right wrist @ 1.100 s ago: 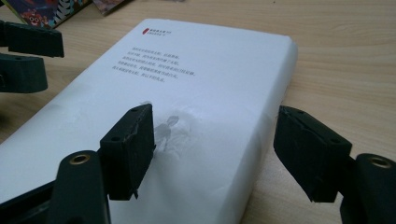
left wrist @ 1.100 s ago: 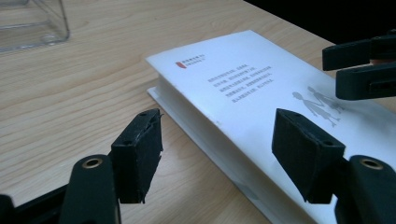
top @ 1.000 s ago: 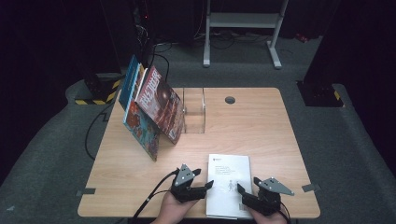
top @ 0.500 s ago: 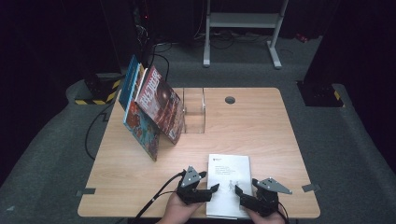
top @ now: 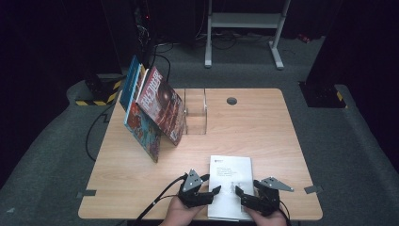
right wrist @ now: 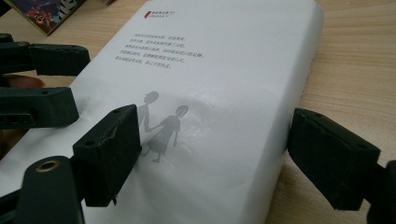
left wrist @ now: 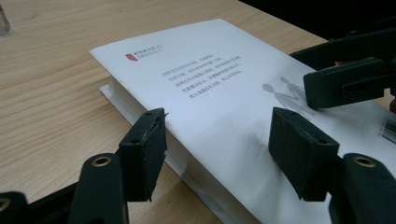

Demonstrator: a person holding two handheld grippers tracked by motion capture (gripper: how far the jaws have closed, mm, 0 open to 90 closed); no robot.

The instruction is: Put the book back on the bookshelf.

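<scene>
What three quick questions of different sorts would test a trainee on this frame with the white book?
1. True or false: the white book lies flat on the wooden table.
2. Which is right? A: both tongs are open at the book's near end. B: the left tongs are shut on the book. C: the right tongs hold a colourful book.
3. Fill in: the colourful books lean against a clear ____.

Key: 1 true. 2 A: in the gripper views each pair of jaws stands apart, with one jaw over the cover and one beside the book's edge. 3 stand.
</scene>
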